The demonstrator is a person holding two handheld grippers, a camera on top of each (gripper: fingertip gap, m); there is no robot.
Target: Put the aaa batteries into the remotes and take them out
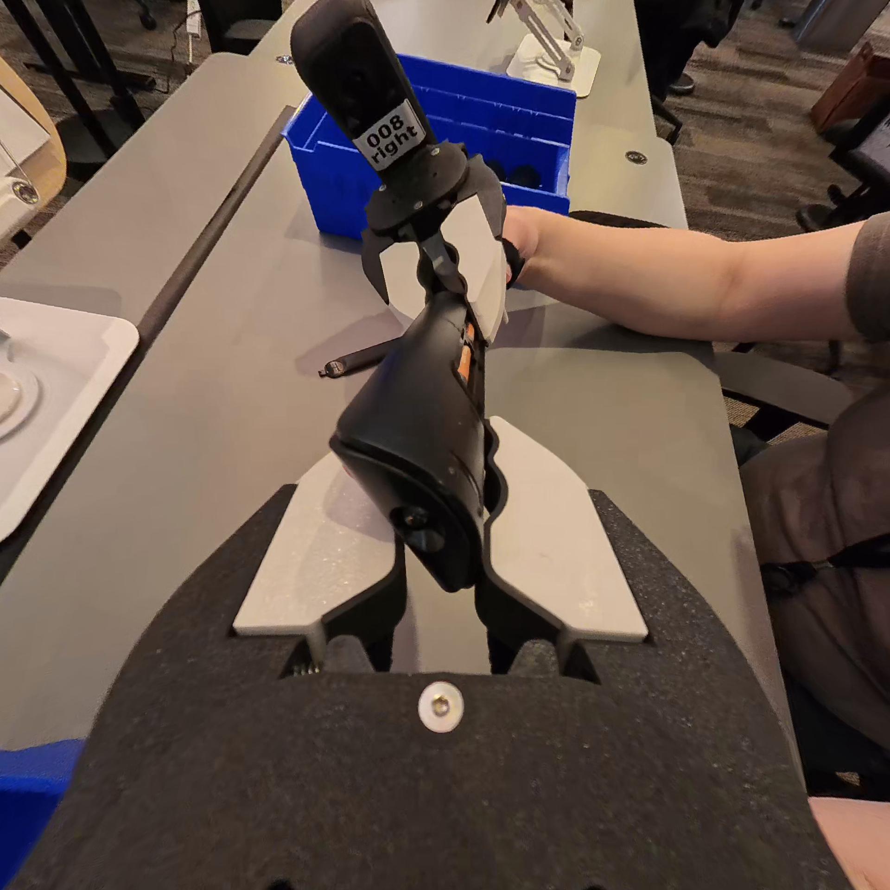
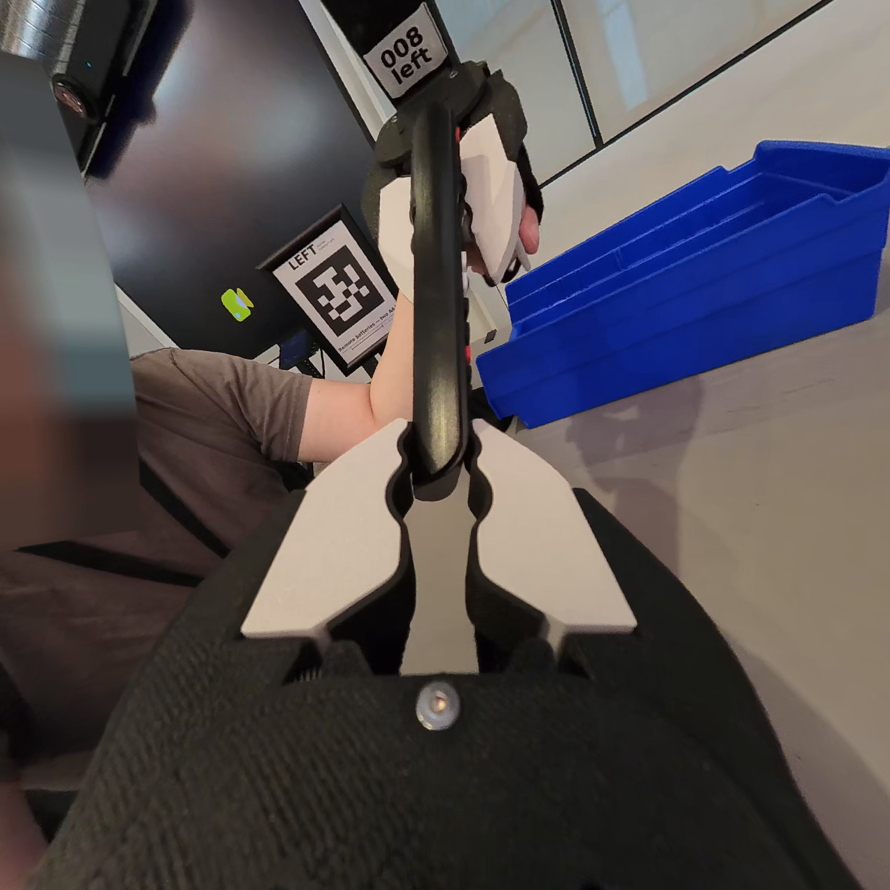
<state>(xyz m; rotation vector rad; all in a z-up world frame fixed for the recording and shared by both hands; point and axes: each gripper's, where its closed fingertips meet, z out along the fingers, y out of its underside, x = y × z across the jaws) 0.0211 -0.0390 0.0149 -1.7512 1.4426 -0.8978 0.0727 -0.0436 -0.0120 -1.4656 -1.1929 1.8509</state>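
My two grippers, left [image 1: 445, 505] and right [image 2: 438, 462], each clamp one end of the remote [image 1: 424, 433], its long axis spanning them (batteries [image 1: 466, 359] exposed).

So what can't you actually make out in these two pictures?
- Battery count: left wrist view shows orange in the remote's open bay, mostly hidden by the right gripper.
- Remote's button face: right wrist view shows it edge-on.
- Thin black piece on the table: too small to identify.
- Blue bin contents: its walls hide them.
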